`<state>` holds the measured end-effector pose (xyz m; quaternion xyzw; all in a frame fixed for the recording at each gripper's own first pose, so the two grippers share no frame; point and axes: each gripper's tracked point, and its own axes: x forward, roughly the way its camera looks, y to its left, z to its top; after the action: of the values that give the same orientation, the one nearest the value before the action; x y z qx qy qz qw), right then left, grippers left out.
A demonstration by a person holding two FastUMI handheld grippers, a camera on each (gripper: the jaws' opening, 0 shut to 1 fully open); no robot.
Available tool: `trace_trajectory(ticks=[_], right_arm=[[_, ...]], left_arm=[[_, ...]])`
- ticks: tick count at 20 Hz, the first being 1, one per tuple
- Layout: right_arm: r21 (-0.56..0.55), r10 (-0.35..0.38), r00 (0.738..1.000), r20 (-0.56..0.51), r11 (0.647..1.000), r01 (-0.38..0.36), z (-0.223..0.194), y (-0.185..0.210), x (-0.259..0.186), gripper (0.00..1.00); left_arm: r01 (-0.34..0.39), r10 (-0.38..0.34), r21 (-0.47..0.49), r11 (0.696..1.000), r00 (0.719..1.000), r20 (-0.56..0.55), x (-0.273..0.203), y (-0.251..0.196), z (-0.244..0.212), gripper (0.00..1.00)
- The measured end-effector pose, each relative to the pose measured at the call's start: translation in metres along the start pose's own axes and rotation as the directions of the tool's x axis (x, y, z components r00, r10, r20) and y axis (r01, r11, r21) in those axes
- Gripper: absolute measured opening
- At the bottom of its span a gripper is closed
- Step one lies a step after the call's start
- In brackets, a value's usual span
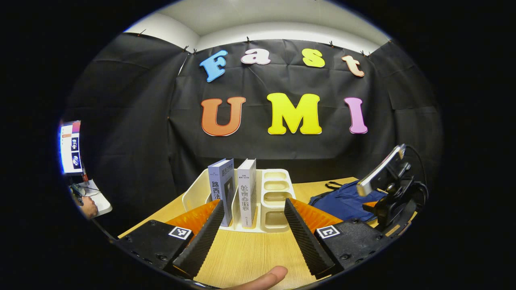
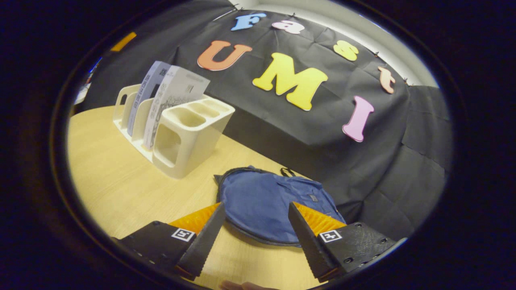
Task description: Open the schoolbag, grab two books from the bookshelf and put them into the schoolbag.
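A blue schoolbag lies flat on the wooden table, its flap down; in the left gripper view the schoolbag lies to the right. Two books stand upright in a cream bookshelf: a blue-grey book and a grey book. In the right gripper view the same books lean in the bookshelf. My left gripper is open, short of the bookshelf. My right gripper is open, just above the schoolbag's near edge. The right gripper also shows at the right of the left gripper view.
A monitor and a person's hand are at a side desk far left. A fingertip shows at the bottom of the left gripper view. Black cloth walls stand close behind the table. Bare tabletop lies in front of the bookshelf.
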<state>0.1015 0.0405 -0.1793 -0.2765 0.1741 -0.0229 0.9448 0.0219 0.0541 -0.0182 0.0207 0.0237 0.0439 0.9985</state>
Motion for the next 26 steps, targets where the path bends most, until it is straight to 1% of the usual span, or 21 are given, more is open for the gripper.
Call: trace_trajectory(ticks=[1,3,4,5,6,7,8,9,10,13,14,15,17,18,19,20,21,22,23,24,26], right_arm=[[-0.008,0.014,1.0,-0.018,1.0,-0.014,-0.005,0.007,0.004,0.99],[-0.053,0.024,0.999,-0.044,0.998,-0.027,-0.013,0.021,0.012,0.99],[-0.084,0.018,0.998,-0.053,0.996,-0.022,-0.015,0.023,0.016,0.99],[-0.117,0.006,0.998,-0.06,0.993,-0.013,-0.018,0.024,0.019,0.96],[-0.144,-0.007,0.998,-0.068,0.99,-0.003,-0.02,0.023,0.023,0.98],[-0.175,-0.014,0.997,-0.073,0.985,0.001,-0.022,0.025,0.028,0.96],[-0.211,-0.023,0.997,-0.075,0.977,0.007,-0.023,0.026,0.033,0.99],[-0.252,-0.035,0.996,-0.076,0.968,0.015,-0.023,0.027,0.038,0.99],[-0.284,-0.042,0.996,-0.078,0.959,0.019,-0.022,0.028,0.043,0.95],[-0.35,-0.039,0.991,-0.124,0.937,-0.007,-0.029,0.038,0.055,0.99],[-0.374,-0.062,0.991,-0.115,0.927,0.014,-0.024,0.035,0.059,0.99],[-0.398,-0.089,0.989,-0.115,0.917,0.036,-0.023,0.031,0.062,0.93],[-0.403,-0.134,0.982,-0.13,0.912,0.071,-0.024,0.024,0.07,0.91],[-0.4,-0.151,0.979,-0.134,0.913,0.086,-0.024,0.022,0.074,0.87],[-0.401,-0.172,0.976,-0.135,0.91,0.105,-0.022,0.019,0.078,0.86],[-0.407,-0.175,0.975,-0.136,0.907,0.106,-0.023,0.019,0.078,0.91],[-0.409,-0.169,0.976,-0.139,0.907,0.098,-0.024,0.02,0.081,0.91],[-0.399,-0.169,0.976,-0.137,0.911,0.101,-0.022,0.019,0.08,0.75],[-0.385,-0.175,0.975,-0.135,0.916,0.111,-0.02,0.016,0.079,0.66],[-0.375,-0.188,0.972,-0.139,0.919,0.124,-0.018,0.012,0.076,0.45],[-0.36,-0.182,0.973,-0.145,0.925,0.119,-0.012,0.009,0.073,0.45]], left_arm=[[-0.008,0.008,-0.001,1.0,1.0,-0.003,0.001,0.003,0.0,0.96],[-0.02,0.02,-0.008,1.0,1.0,-0.009,0.003,0.009,-0.002,0.96],[-0.027,0.027,-0.011,1.0,1.0,-0.014,0.005,0.013,-0.004,0.96],[-0.035,0.034,-0.015,0.999,0.999,-0.017,0.006,0.016,-0.004,0.96],[-0.042,0.042,-0.021,0.999,0.999,-0.018,0.006,0.019,-0.005,0.96],[-0.048,0.048,-0.025,0.999,0.999,-0.02,0.007,0.024,-0.005,0.96],[-0.054,0.054,-0.029,0.998,0.998,-0.019,0.007,0.027,-0.004,0.96],[-0.059,0.058,-0.033,0.998,0.998,-0.018,0.007,0.029,-0.004,0.96],[-0.062,0.062,-0.035,0.997,0.998,-0.019,0.007,0.031,-0.004,0.96],[-0.064,0.064,-0.038,0.997,0.998,-0.019,0.007,0.032,-0.004,0.96],[-0.062,0.061,-0.037,0.997,0.998,-0.018,0.007,0.032,-0.003,0.96],[-0.06,0.059,-0.036,0.998,0.998,-0.017,0.007,0.03,-0.004,0.96],[-0.048,0.048,-0.034,0.998,0.999,-0.018,0.007,0.027,-0.004,0.96],[-0.044,0.043,-0.033,0.999,0.999,-0.013,0.006,0.027,-0.003,0.96],[-0.042,0.042,-0.031,0.999,0.999,-0.011,0.005,0.027,-0.002,0.96],[-0.042,0.042,-0.029,0.999,0.999,-0.008,0.004,0.028,-0.001,0.96],[-0.045,0.045,-0.03,0.999,0.999,-0.008,0.006,0.03,-0.002,0.96],[-0.051,0.05,-0.036,0.998,0.999,-0.014,0.007,0.031,-0.003,0.96],[-0.053,0.052,-0.042,0.998,0.998,-0.021,0.007,0.03,-0.005,0.96],[-0.046,0.045,-0.044,0.998,0.999,-0.024,0.008,0.027,-0.005,0.96],[-0.036,0.035,-0.042,0.998,0.999,-0.023,0.007,0.026,-0.005,0.96]])
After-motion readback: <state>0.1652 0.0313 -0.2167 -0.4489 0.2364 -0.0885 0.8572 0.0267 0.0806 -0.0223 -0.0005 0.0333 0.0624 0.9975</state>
